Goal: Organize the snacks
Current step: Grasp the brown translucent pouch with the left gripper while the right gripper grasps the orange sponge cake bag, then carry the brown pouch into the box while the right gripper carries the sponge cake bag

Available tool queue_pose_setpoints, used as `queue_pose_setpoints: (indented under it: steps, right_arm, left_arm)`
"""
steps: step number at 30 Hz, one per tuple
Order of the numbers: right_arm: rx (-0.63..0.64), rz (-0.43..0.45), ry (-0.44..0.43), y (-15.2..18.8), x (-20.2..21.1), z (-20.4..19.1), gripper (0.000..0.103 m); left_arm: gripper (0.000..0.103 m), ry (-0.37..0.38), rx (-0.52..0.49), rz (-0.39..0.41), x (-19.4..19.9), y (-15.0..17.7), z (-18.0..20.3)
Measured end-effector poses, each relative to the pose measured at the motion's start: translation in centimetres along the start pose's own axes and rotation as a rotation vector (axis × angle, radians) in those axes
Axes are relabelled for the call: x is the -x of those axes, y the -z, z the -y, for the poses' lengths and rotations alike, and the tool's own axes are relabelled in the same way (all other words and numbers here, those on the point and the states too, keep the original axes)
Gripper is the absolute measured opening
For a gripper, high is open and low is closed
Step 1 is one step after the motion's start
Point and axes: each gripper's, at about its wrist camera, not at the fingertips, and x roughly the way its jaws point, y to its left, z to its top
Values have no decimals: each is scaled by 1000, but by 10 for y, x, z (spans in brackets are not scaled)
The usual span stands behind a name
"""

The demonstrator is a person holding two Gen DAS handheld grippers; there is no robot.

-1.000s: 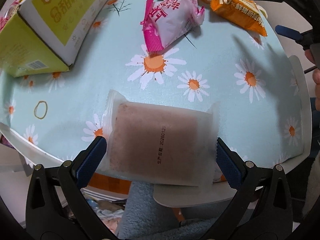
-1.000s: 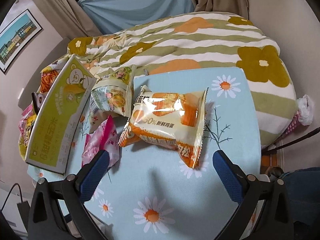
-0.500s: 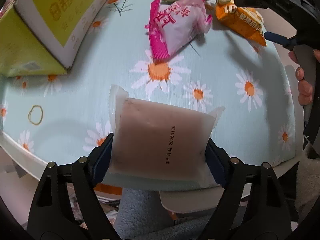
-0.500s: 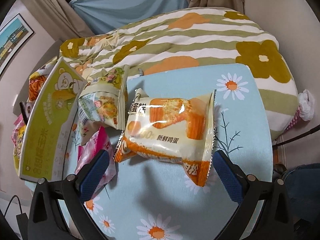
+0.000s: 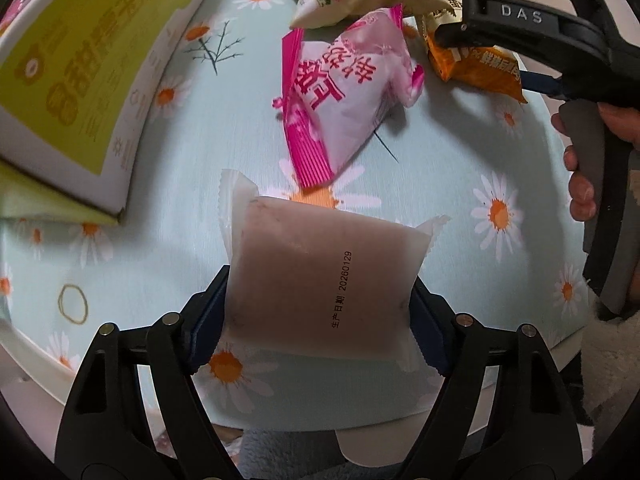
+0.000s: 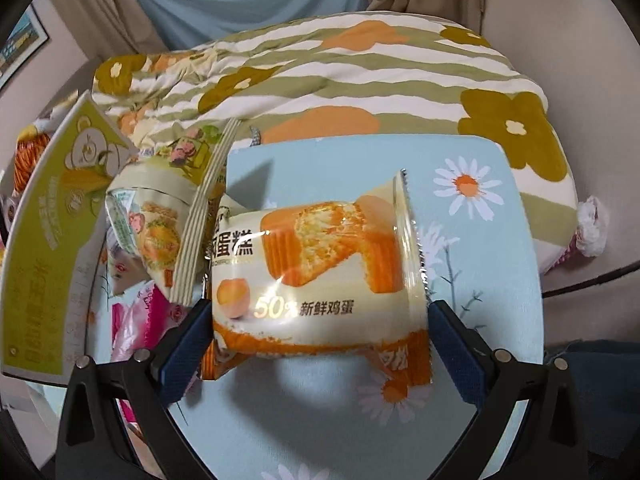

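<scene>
Pointing steeply down, left gripper (image 5: 320, 312) closing on frosted packet (image 5: 320, 280); right gripper (image 6: 320, 344) open.

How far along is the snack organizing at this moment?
Early stage; nothing looks sorted yet. In hand: the left gripper is closing on the frosted packet; the right gripper straddles the cake packet, pads not visibly pressing. Left: the pink packet and cream packet lie loose on the table beside the green box.
</scene>
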Motion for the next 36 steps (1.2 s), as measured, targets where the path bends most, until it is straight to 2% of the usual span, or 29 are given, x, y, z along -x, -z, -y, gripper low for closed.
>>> queue_pose_setpoints:
  steps: [8, 10, 12, 15, 20, 28, 31, 36]
  right_arm:
    - [25, 13, -58, -2, -11, 3, 102]
    - [15, 20, -92, -1, -10, 4, 93]
    - [19, 40, -104, 2, -4, 3, 79]
    - [51, 61, -61, 6, 4, 1, 74]
    - [36, 51, -56, 17, 14, 11, 72]
    - [-15, 56, -35, 39, 47, 36, 72]
    - [-21, 74, -38, 45, 69, 41, 72]
    - [10, 114, -66, 45, 110, 33, 72]
  left_arm:
    - [77, 19, -20, 1, -1, -13, 3]
    - [76, 25, -18, 2, 3, -13, 0]
    - [76, 31, -13, 3, 7, -11, -1]
    - [75, 37, -4, 6, 8, -9, -6]
    - [75, 44, -5, 29, 21, 4, -4]
    - [75, 68, -2, 90, 40, 2, 9]
    - [75, 84, -2, 127, 55, -1, 20]
    - [75, 97, 23, 221, 101, -10, 24]
